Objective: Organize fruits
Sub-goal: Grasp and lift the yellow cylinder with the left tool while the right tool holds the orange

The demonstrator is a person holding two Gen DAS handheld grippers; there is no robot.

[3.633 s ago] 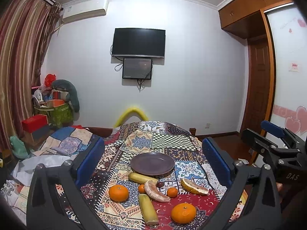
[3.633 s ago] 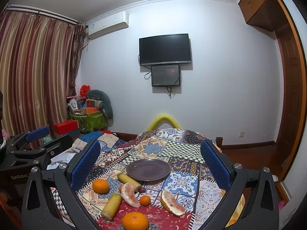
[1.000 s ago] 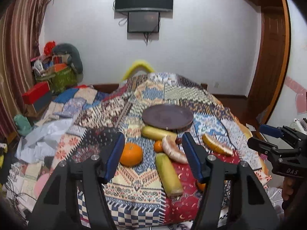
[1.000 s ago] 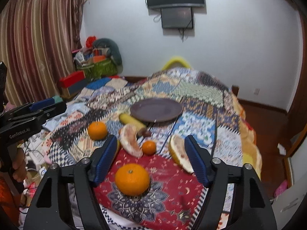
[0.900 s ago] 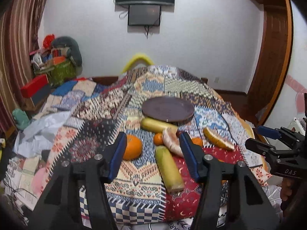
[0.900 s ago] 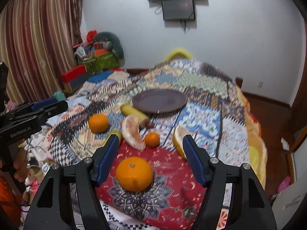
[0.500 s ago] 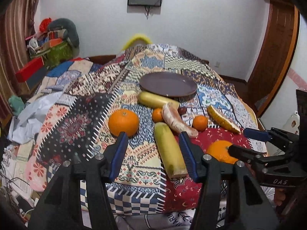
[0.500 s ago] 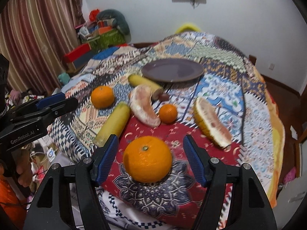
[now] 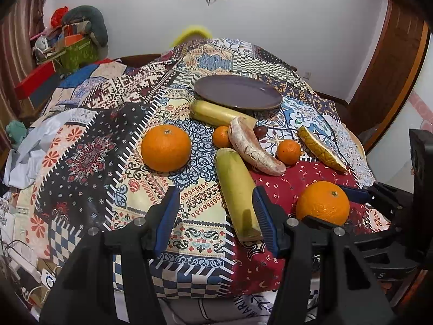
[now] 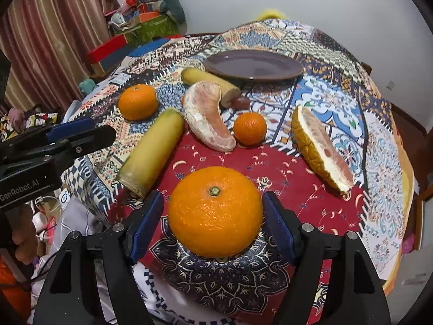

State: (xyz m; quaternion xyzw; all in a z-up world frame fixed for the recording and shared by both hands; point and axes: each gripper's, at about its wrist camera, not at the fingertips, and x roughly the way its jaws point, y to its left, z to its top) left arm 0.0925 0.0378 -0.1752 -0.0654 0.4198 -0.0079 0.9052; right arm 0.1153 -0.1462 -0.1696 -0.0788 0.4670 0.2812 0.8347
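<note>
My right gripper (image 10: 213, 224) straddles a large orange (image 10: 215, 211) at the table's near edge. Its jaws are opening and the pads stand just off the peel. My left gripper (image 9: 215, 219) is open over the cloth, with the near end of a yellow-green banana piece (image 9: 238, 189) just inside its right pad. Further back lie a second large orange (image 9: 165, 147), a peeled pomelo segment (image 9: 251, 146), two small mandarins (image 9: 222, 136) (image 9: 288, 151), a rind-on pomelo wedge (image 9: 320, 149), another banana piece (image 9: 219, 113) and an empty dark purple plate (image 9: 238, 92).
A patchwork cloth (image 9: 89, 149) covers the round table and hangs over its near edge. A small dark fruit (image 10: 240, 102) lies beside the far banana. Boxes and bags (image 10: 146, 19) pile up at the back left by a curtain. A wooden door (image 9: 392, 62) is on the right.
Both grippers have sunk toward the table and tipped downward. The large orange now lies between the right jaws, and the banana's near end between the left ones. No fruit has moved.
</note>
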